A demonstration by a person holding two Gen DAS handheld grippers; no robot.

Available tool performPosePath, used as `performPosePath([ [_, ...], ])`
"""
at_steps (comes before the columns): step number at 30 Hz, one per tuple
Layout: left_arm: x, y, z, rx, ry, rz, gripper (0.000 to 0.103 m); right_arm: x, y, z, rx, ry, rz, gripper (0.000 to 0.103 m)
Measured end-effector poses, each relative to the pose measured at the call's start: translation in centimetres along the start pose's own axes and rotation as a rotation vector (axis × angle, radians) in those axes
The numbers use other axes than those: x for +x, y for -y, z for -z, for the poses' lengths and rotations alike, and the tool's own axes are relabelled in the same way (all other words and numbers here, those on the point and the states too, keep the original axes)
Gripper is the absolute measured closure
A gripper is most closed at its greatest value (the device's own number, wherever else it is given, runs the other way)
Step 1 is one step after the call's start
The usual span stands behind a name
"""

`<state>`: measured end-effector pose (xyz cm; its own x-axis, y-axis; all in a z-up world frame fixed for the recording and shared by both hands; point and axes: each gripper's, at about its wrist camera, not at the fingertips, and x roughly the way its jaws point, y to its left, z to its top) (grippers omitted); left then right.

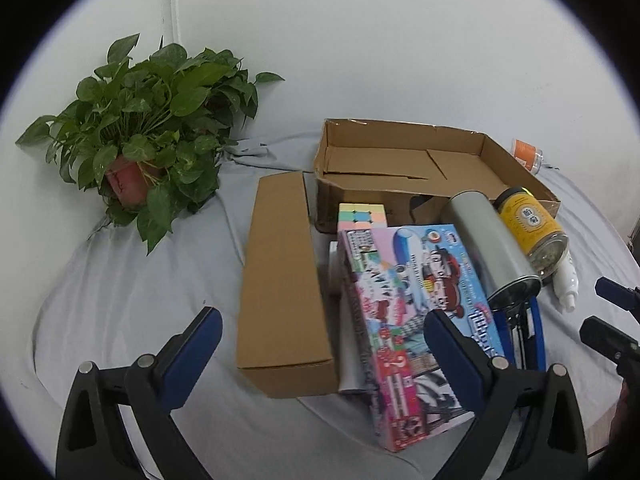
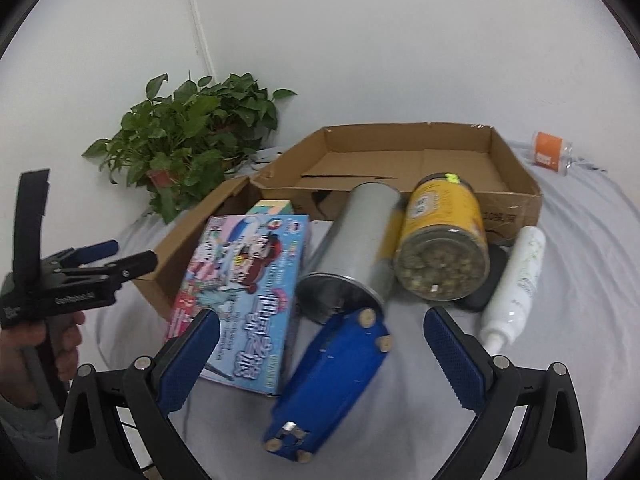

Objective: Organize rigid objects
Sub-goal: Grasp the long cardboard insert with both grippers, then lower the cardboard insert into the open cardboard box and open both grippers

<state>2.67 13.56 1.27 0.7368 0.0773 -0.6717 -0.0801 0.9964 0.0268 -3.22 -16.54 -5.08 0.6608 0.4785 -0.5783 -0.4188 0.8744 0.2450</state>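
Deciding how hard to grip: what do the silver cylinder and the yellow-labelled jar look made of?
Silver cylinder: apparently metal, dull brushed grey wall with a rolled rim.
Yellow-labelled jar: likely clear glass or plastic; its granular contents show through the base.

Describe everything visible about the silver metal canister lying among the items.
The silver metal canister is a plain, dull-grey cylinder with a rimmed end facing the camera. It lies on its side on the grey sheet, in front of the open cardboard tray. Its side rests against the yellow-labelled jar; its near rim meets the blue stapler. No gripper touches it.
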Motion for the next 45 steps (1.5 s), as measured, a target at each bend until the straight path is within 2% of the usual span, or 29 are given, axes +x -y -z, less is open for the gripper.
performPosePath([
  [2,1.1,-1.1,0.3,-0.01,-0.039,0.018,0.038,1.1,-1.4,-0.3,0.021,-0.028,-0.061,0.0],
  [4,2.2,-1.9,0.7,-0.008,-0.071,0.033,0.047,2.3,-2.8,-0.6,0.036,-0.064,-0.112,0.0],
  [6,2.7,-2.4,0.9,0.001,-0.066,0.012,0.051,3.5,-4.0,-1.0,0.043,-0.096,-0.13,0.0],
  [8,2.7,-3.2,1.0,-0.004,-0.061,0.024,0.058,4.6,-5.1,-1.3,0.039,-0.112,-0.133,0.0],
  [11,2.4,-5.2,1.1,-0.047,-0.06,0.021,0.07,5.8,-6.5,-1.8,0.043,-0.132,-0.155,0.0],
  [13,2.1,-7.3,1.3,-0.095,-0.066,0.021,0.072,6.7,-7.5,-2.4,0.05,-0.157,-0.181,0.001],
  [17,3.1,-11.3,2.0,-0.212,-0.121,0.118,0.084,9.3,-11.0,-4.3,0.056,-0.205,-0.258,0.003],
  [19,4.1,-12.9,2.8,-0.263,-0.158,0.16,0.09,11.1,-13.2,-5.6,0.031,-0.231,-0.29,0.009],
  [20,4.6,-13.5,3.1,-0.289,-0.175,0.19,0.092,12.2,-14.4,-6.1,0.008,-0.243,-0.291,0.018],
  [23,5.3,-14.7,3.6,-0.342,-0.189,0.253,0.092,16.4,-18.2,-6.6,-0.069,-0.321,-0.227,0.035],
  [24,5.4,-14.8,3.6,-0.345,-0.191,0.262,0.092,17.6,-18.9,-6.5,-0.077,-0.354,-0.208,0.046],
  [25,5.4,-14.9,3.5,-0.349,-0.196,0.268,0.092,19.0,-19.6,-6.3,-0.086,-0.387,-0.19,0.052],
  [26,5.5,-15.0,3.5,-0.352,-0.202,0.275,0.092,20.2,-20.2,-6.0,-0.098,-0.415,-0.163,0.065],
  [28,5.7,-15.0,3.3,-0.345,-0.208,0.277,0.092,21.2,-21.2,-5.9,-0.142,-0.405,-0.083,0.072],
  [29,5.8,-15.1,3.2,-0.344,-0.21,0.276,0.092,21.4,-21.6,-5.9,-0.153,-0.399,-0.071,0.08],
  [30,5.8,-15.0,3.1,-0.344,-0.211,0.273,0.092,21.7,-21.8,-6.0,-0.141,-0.405,-0.097,0.087],
  [34,5.5,-14.8,2.7,-0.3,-0.195,0.218,0.092,21.4,-21.9,-5.7,-0.147,-0.372,-0.094,0.088],
  [37,4.1,-13.9,1.8,-0.256,-0.15,0.196,0.091,19.6,-20.6,-5.5,-0.106,-0.336,-0.115,0.089],
  [41,1.2,-12.3,-0.2,-0.179,-0.055,0.15,0.091,16.9,-20.0,-7.2,-0.096,-0.244,-0.127,0.09],
  [45,-1.7,-11.2,-3.3,-0.166,0.066,0.177,0.091,12.9,-18.8,-10.2,-0.069,-0.142,-0.136,0.09],
])
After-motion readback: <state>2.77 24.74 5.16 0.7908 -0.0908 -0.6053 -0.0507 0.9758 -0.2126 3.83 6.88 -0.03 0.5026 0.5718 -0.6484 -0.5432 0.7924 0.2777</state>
